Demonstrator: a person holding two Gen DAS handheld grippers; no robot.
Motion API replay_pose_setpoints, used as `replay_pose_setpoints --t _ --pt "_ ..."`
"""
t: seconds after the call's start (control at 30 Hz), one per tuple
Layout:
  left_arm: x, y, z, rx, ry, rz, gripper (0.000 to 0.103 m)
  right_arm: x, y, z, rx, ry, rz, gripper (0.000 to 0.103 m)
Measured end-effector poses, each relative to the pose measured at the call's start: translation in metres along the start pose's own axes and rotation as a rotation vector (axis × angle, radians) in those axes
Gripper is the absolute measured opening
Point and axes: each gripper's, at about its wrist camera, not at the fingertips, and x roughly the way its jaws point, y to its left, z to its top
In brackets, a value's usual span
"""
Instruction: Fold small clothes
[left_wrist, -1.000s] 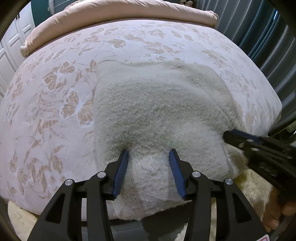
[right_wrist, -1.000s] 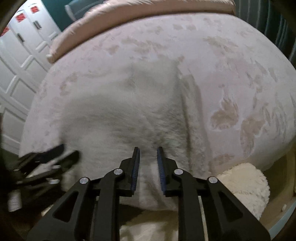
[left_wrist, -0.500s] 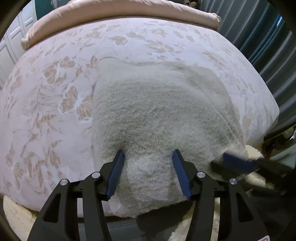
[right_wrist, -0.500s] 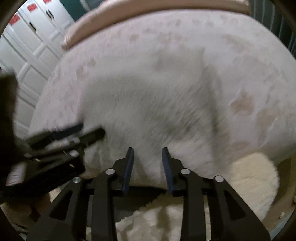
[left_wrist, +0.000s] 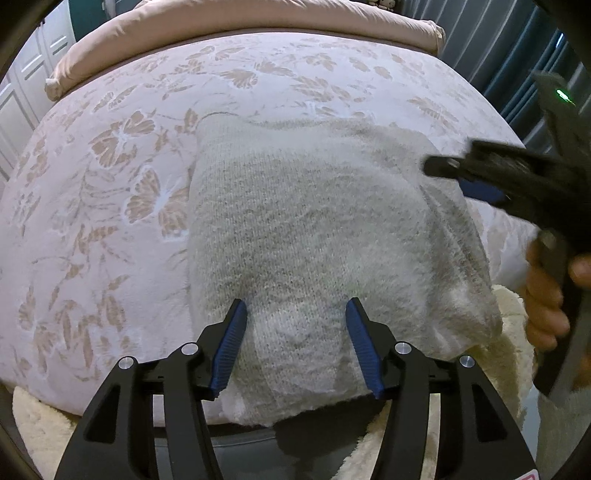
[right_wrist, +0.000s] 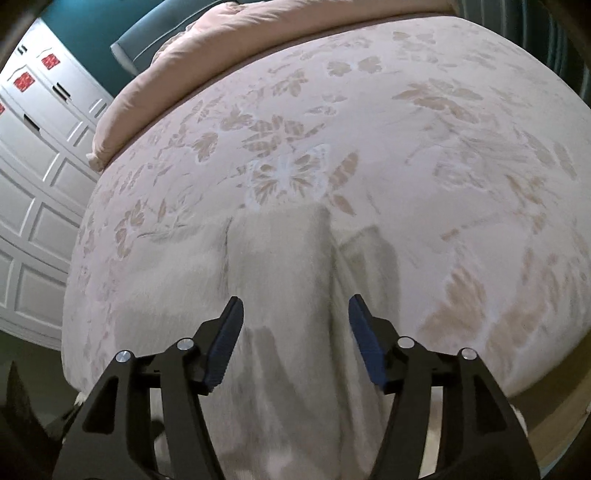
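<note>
Garment: a cream knitted sweater (left_wrist: 314, 236) lies folded on the bed (left_wrist: 92, 229), near its front edge, the lower hem hanging slightly over the side.
Bed cover: pale pink with a tan leaf and flower print; a peach pillow (left_wrist: 240, 18) lies along the far end.
Left gripper (left_wrist: 295, 341): poised over the sweater's near edge, fingers apart, pads not pressing the knit.
Right gripper (right_wrist: 295, 338): over the sweater's right side, its jaws opening, cloth below but not pinched.
Hand (left_wrist: 546, 295): grips the right tool's handle.
Floor: a fluffy cream rug (left_wrist: 513, 332) beside the bed.
</note>
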Motion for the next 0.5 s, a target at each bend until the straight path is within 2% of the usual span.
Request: replay_pose_setpoints --t 0.07,0.1,0.13,0.17,0.2,0.27,0.3,0.37,0.4,0.43,0.5 --pt "0.0 0.0 0.0 -0.001 0.001 0.003 0.056 0.016 0.008 0.007 -0.022 0.013 -0.02 0.059" --pt "0.0 0.0 0.0 0.001 0.001 0.002 0.056 0.02 0.01 0.009 -0.034 0.018 -0.023 0.047" --pt "0.001 0.0 0.0 0.002 0.003 0.005 0.057 0.023 0.014 0.012 -0.043 0.024 -0.023 0.023" --pt "0.0 0.001 0.0 0.003 0.005 0.007 0.058 0.021 0.016 0.015 -0.048 0.024 -0.012 0.012" --pt "0.0 0.001 0.0 0.002 0.006 0.008 0.059 0.013 0.02 0.019 -0.058 0.006 0.02 0.012" --pt "0.001 0.002 0.0 -0.004 0.006 0.006 0.059 -0.021 0.027 0.023 -0.084 -0.1 0.093 0.011" --pt "0.0 0.003 0.001 -0.009 0.004 0.003 0.059 -0.039 0.03 0.024 -0.094 -0.15 0.112 0.011" --pt "0.0 0.003 0.001 -0.017 -0.008 -0.012 0.06 -0.05 0.026 0.022 -0.091 -0.205 0.122 0.011" --pt "0.0 0.002 0.002 -0.017 -0.01 -0.013 0.06 -0.043 0.022 0.022 -0.091 -0.197 0.097 0.011" --pt "0.003 0.0 0.002 -0.008 -0.007 -0.003 0.06 -0.022 0.016 0.021 -0.103 -0.157 0.028 0.011" --pt "0.007 -0.005 0.001 0.018 -0.011 0.006 0.062 0.039 -0.003 0.014 -0.093 0.008 -0.089 0.012"
